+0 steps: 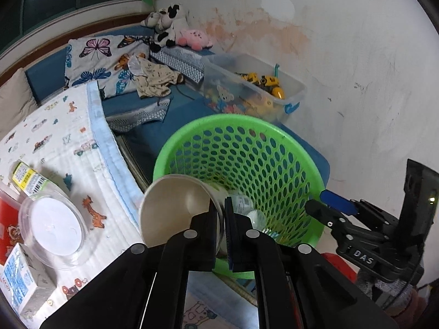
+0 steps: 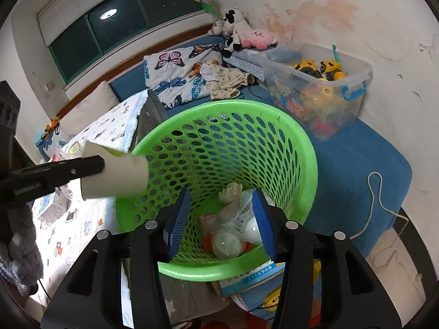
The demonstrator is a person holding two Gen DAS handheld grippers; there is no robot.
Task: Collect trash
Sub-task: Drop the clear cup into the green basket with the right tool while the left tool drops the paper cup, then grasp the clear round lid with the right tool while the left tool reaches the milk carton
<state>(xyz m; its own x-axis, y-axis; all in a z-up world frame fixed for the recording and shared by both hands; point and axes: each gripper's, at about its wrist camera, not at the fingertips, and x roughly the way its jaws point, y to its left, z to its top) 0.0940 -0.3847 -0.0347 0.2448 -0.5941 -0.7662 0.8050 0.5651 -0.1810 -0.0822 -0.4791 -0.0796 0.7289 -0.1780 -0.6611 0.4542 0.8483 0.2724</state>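
Observation:
My left gripper (image 1: pixel 221 205) is shut on the rim of a white paper cup (image 1: pixel 175 208) and holds it tipped over the near-left edge of the green mesh basket (image 1: pixel 274 137). In the right wrist view the cup (image 2: pixel 118 175) lies sideways over the basket's left rim (image 2: pixel 142 142). My right gripper (image 2: pixel 222 216) is open and empty, just above the basket's near rim. Crumpled paper, clear plastic and round lids lie at the basket's bottom (image 2: pixel 230 235).
On the printed cloth at left lie a clear round lid (image 1: pixel 55 227), a small blue-white carton (image 1: pixel 22 282) and a yellow-labelled bottle (image 1: pixel 27 181). A clear toy bin (image 2: pixel 323 87) stands behind the basket on the blue cushion. A white cord (image 2: pixel 376 192) trails at right.

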